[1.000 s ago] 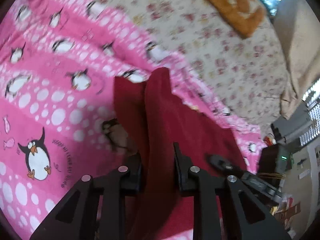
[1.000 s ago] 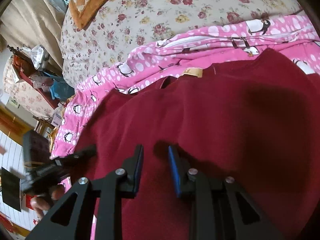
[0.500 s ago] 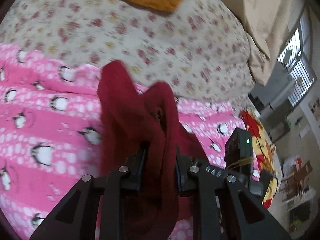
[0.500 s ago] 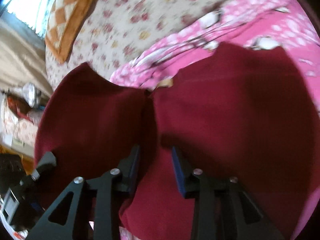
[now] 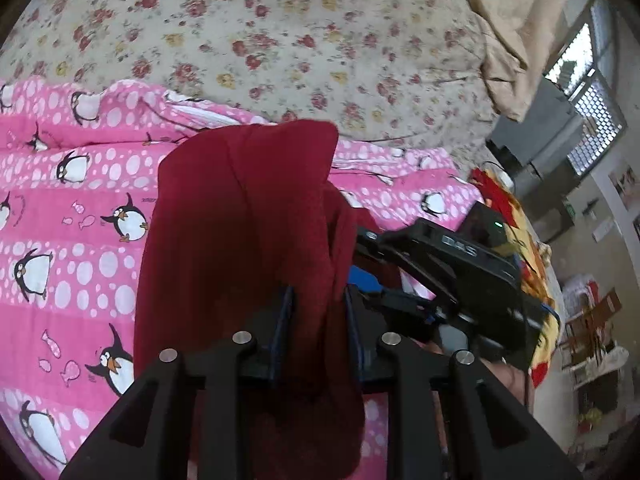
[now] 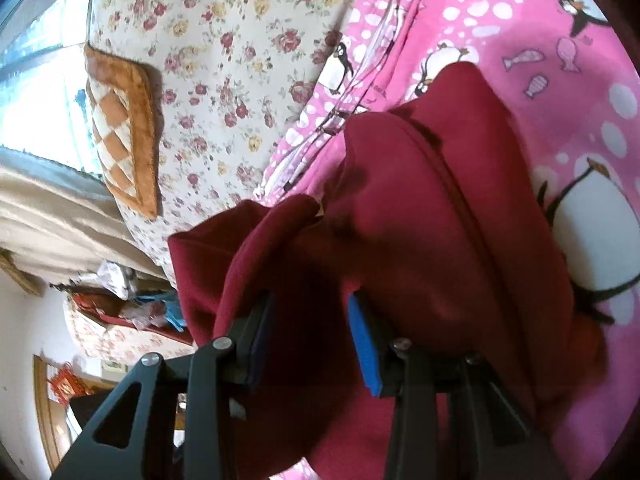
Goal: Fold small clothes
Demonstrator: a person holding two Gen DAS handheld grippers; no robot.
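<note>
Right, left gripper [image 5: 316, 332] is clamped on a bunched fold of the red garment [image 5: 244, 240]; pads pinch the cloth tight, and I've got it lifted so it drapes over the jaws and hangs down in front of the lens. The garment's top edge stands up against the floral sheet [image 5: 280, 40], with the pink penguin blanket [image 5: 72, 240] spread under it.

Right gripper [image 6: 310, 336] has just been opening, then levelled off; its jaws now stand partly apart with red cloth lying between them. I can't tell if the blue pad [image 6: 362, 344] still presses on the fabric, the gap looks loose. In the right view the garment [image 6: 420, 240] is folded roughly in half, seam running along the top fold, lying on the blanket [image 6: 560, 60] beside the sheet [image 6: 224, 40]. An orange checked cushion [image 6: 120, 128] sits further back on the sheet.

In the left view the right gripper [image 5: 440, 272] is just beside my left one, touching the garment's right edge.
</note>
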